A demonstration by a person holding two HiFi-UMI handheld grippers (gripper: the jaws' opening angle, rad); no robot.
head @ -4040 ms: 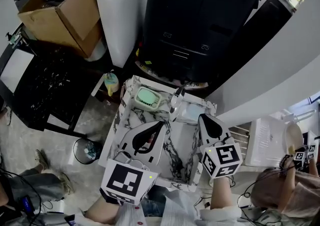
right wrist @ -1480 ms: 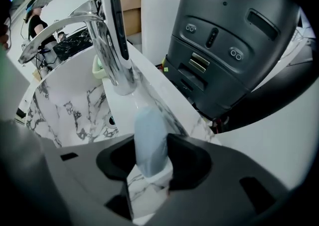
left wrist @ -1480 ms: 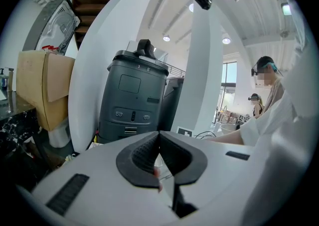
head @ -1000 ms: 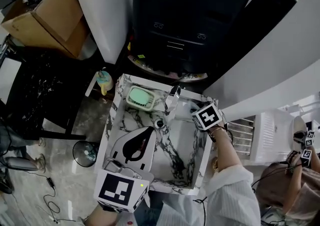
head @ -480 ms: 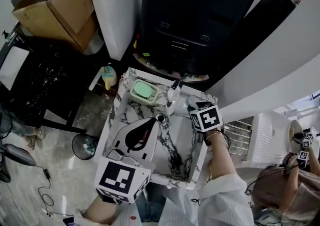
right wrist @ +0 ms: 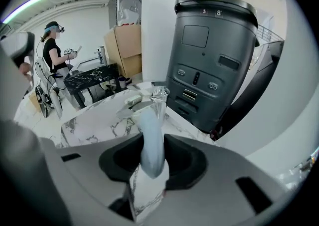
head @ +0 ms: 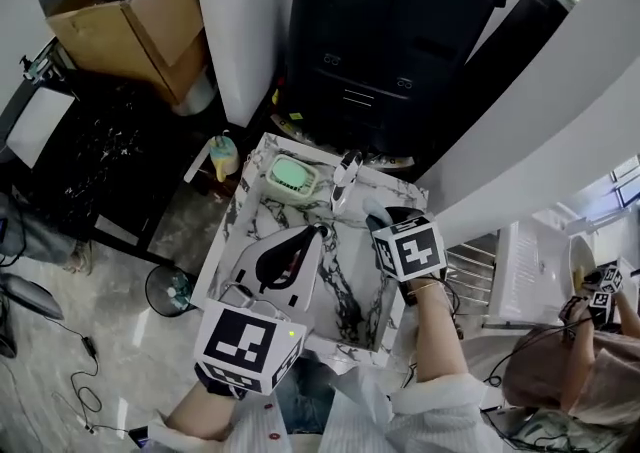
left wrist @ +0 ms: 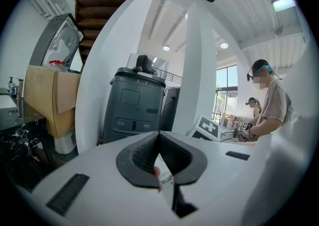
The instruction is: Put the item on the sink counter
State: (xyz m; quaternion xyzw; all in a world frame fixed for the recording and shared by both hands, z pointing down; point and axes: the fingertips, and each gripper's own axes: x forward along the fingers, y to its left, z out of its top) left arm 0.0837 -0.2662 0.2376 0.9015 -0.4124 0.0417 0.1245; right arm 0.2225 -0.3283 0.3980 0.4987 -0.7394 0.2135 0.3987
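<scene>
right gripper (right wrist: pixel 152 159) grips pale blue item (right wrist: pixel 151 132) over marble sink (head: pixel 232 237); left gripper (left wrist: pixel 159 142) closed.

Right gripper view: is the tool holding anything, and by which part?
Yes. The right tool is shut on a pale blue item, gripped near its lower end; the rest, with its clear tip, sticks out past the jaws.

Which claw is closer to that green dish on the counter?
Left. The left claw hangs in front of the green dish; the right claw, gripping a pale blue item, is across the tap from it.
</scene>
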